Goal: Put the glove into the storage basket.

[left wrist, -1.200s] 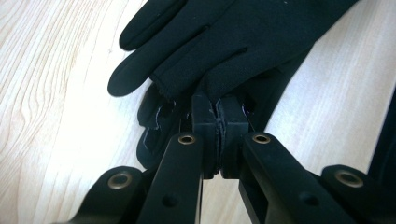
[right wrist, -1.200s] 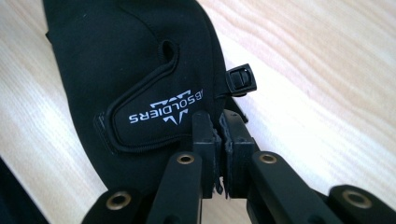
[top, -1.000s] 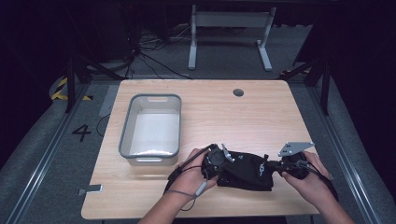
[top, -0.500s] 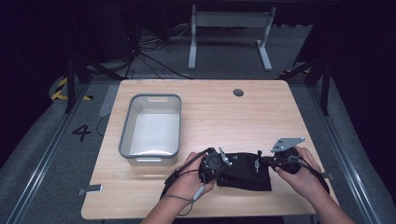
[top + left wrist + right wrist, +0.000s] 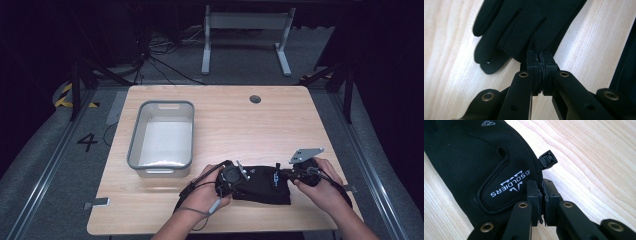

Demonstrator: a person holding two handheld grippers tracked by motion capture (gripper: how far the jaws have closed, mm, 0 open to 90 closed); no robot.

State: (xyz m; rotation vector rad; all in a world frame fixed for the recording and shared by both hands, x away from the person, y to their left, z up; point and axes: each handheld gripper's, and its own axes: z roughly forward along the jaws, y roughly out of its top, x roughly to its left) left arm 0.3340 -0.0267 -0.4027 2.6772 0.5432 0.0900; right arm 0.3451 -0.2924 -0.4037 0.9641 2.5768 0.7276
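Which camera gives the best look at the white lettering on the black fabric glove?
The right gripper view: the white lettering is close and sharp. In the high view it is a tiny pale mark; the left gripper view has just plain cloth.

Both forearms come in from the near edge of the counter [image 5: 320, 105] and angle inward toward each other. The left hand [image 5: 207, 192] grips the left hand-held gripper [image 5: 239, 172], held low and pointing toward the right, its cable looping back beside the wrist. Its jaws are pressed together on the edge of a black glove [image 5: 534, 27]. The right hand [image 5: 320, 187] holds the right hand-held gripper [image 5: 286, 171] pointing left, its grey three-cornered plate tilted upward. Its jaws are pinched on the cuff edge of a glove.
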